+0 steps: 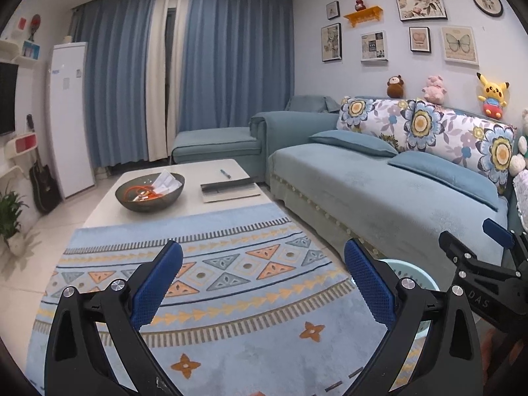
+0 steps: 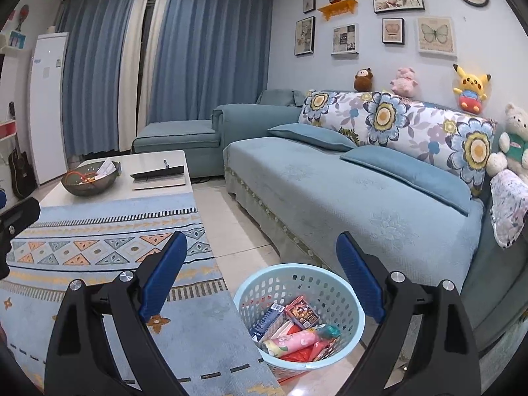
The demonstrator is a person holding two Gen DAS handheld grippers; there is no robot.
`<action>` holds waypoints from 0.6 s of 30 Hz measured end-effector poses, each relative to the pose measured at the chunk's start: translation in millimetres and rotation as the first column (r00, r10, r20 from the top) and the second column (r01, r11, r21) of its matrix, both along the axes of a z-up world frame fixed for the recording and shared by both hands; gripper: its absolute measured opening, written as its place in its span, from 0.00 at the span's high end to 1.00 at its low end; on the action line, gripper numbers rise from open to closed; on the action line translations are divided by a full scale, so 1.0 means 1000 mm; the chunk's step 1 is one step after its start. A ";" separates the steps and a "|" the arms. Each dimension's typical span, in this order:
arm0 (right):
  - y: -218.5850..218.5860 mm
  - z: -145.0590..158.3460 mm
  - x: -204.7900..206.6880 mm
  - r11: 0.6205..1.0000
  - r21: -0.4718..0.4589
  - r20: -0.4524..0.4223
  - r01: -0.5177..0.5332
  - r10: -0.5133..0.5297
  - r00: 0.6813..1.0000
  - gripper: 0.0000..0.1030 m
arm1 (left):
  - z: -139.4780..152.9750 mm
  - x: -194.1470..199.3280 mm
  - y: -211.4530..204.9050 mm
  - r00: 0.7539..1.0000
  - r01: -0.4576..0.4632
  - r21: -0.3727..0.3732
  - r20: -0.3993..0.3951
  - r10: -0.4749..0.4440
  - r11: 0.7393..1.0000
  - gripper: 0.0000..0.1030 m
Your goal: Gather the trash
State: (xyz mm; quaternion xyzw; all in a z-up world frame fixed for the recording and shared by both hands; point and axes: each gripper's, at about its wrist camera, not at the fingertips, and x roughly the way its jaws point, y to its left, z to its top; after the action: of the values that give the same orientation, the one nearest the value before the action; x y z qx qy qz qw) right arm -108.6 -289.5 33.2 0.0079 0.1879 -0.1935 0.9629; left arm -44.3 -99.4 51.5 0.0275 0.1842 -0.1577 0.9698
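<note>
**Trash sits in the basket; the table bowl may be what is left**

Trash [image 2: 298,330] fills the bottom of the pale blue basket [image 2: 343,292], which stands on the tiled floor between the patterned rug [image 2: 99,247] and the sofa [image 2: 346,198]. Inside it, the right wrist view shows a dark box, a red printed packet, a pink wrapper and some red plastic, so much of the collecting appears done.

The right gripper [image 2: 260,247] hangs just above and behind the basket with its 2 blue pads spread wide and nothing between them; the basket lies below the gap, nearer the right-hand pad. The left gripper [image 1: 264,254] is likewise spread wide and empty, over the rug. In its view only a sliver of the basket's rim [image 1: 417,279] shows behind its right-hand finger, and the right gripper's black body appears at the far right edge.

Farther off, the rug and the visible floor show no loose litter, and the sofa seat looks bare apart from its cushions. On the white coffee table [image 1: 109,204] stands a dark bowl [image 1: 150,191] holding paper and something orange, beside a flat notebook [image 1: 231,191] and a pen [image 1: 225,174]. Whether the bowl's contents count as trash cannot be told; if they do, they are the remaining job, well apart from both grippers.
</note>
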 end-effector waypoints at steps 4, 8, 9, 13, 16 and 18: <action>0.002 0.001 0.001 1.000 -0.004 0.002 -0.005 0.005 1.000 0.14 | -0.001 0.001 -0.002 1.000 -0.003 0.003 -0.002 0.003 1.000 0.08; 0.004 0.002 0.000 0.999 -0.037 0.007 0.008 -0.007 1.000 0.12 | -0.003 -0.002 -0.010 1.000 0.020 0.027 -0.003 -0.020 0.999 0.08; 0.003 0.003 0.000 0.999 -0.035 0.008 0.007 -0.006 1.000 0.12 | -0.003 -0.003 -0.012 1.000 0.021 0.036 0.002 -0.021 0.999 0.08; 0.002 0.003 -0.001 0.999 -0.031 0.007 0.006 -0.006 1.000 0.12 | -0.005 -0.004 -0.014 1.000 0.026 0.046 0.006 -0.026 0.999 0.08; 0.001 0.003 -0.001 1.000 -0.030 0.006 0.003 -0.003 1.000 0.12 | -0.006 -0.004 -0.014 1.000 0.026 0.047 0.003 -0.026 0.999 0.08; 0.002 0.002 -0.002 0.999 -0.036 0.005 0.003 -0.002 1.000 0.12 | -0.006 -0.004 -0.014 1.000 0.027 0.049 0.001 -0.027 0.998 0.08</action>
State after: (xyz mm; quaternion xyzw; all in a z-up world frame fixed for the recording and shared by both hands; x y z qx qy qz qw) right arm -110.1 -287.3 35.4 -0.0086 0.1820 -0.1980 0.9631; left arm -48.5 -113.5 45.3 0.0540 0.1869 -0.1659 0.9668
